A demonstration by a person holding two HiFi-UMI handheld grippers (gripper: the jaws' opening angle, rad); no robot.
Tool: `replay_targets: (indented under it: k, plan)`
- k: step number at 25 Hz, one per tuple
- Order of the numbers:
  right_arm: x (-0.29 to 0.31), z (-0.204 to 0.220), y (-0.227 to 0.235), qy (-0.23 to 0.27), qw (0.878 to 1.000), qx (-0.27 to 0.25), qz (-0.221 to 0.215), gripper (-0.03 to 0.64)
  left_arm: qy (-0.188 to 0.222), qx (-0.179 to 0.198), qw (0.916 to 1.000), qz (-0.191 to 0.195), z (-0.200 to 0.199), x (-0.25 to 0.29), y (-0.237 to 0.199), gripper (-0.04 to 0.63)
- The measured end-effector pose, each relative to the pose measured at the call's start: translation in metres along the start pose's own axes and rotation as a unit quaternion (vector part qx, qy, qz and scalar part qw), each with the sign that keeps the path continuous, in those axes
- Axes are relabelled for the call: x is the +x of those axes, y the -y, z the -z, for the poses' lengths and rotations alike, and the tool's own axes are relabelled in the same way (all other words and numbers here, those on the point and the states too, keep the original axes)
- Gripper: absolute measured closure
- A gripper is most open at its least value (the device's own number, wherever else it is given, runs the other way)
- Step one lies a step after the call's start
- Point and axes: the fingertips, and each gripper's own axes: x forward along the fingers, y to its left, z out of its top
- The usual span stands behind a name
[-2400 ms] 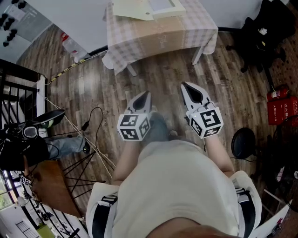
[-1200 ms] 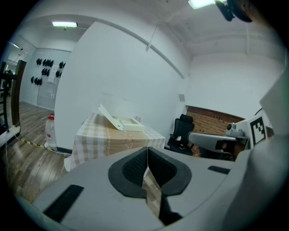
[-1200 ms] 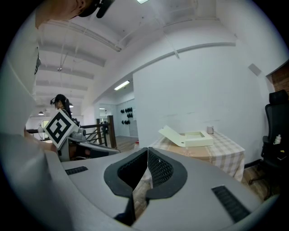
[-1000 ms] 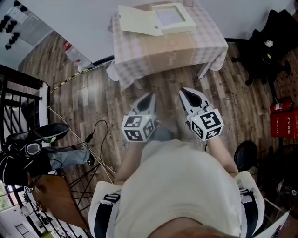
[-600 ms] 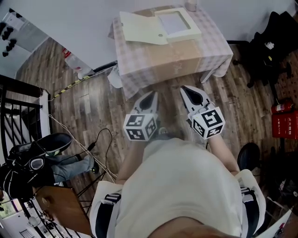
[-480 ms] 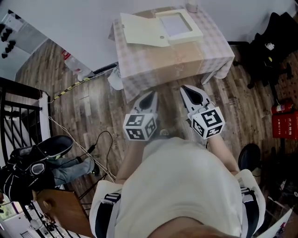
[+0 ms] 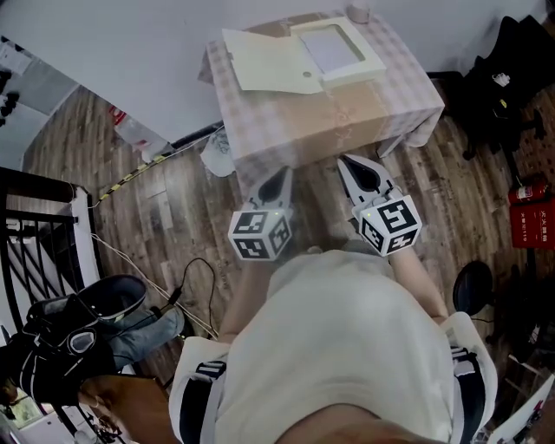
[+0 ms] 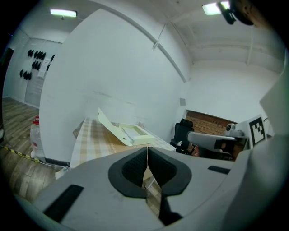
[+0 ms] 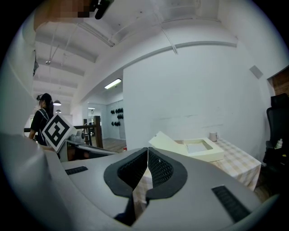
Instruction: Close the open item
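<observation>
A cream shallow box (image 7: pixel 340 52) lies open on the checked-cloth table (image 7: pixel 347 108) at the top of the head view, its lid (image 7: pixel 269 62) flapped out to the left. The same open box (image 8: pixel 134 134) shows in the left gripper view, and the box (image 9: pixel 198 149) with its lid (image 9: pixel 166 142) raised shows in the right gripper view. My left gripper (image 7: pixel 280 178) and right gripper (image 7: pixel 349 165) hang side by side just short of the table's near edge. Both are shut with nothing between their jaws.
A small cup (image 7: pixel 357 12) stands at the table's far right corner. A water bottle (image 7: pixel 130 130) sits on the wooden floor at left. A black chair (image 7: pixel 512 61) and a red box (image 7: pixel 536 212) are at right; cables and a black rack (image 7: pixel 35 234) at left.
The view has moved forward: the table and open box have come lower in the head view and nearer the grippers. Both grippers stayed shut.
</observation>
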Motion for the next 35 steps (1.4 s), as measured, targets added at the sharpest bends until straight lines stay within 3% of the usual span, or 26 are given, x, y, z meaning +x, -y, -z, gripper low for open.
replay_targets:
  k: [14,35]
  plan:
    - [0.044,0.005,0.031,-0.014,1.0,0.001,-0.018,0.615,-0.009,-0.018,0.9995,-0.023,-0.004,0.04,-0.032,0.589]
    - [0.146,-0.049,0.207,-0.015,0.993,-0.027,-0.117,0.615,0.036,-0.068,0.9874,-0.139,-0.077,0.204,-0.047,0.589]
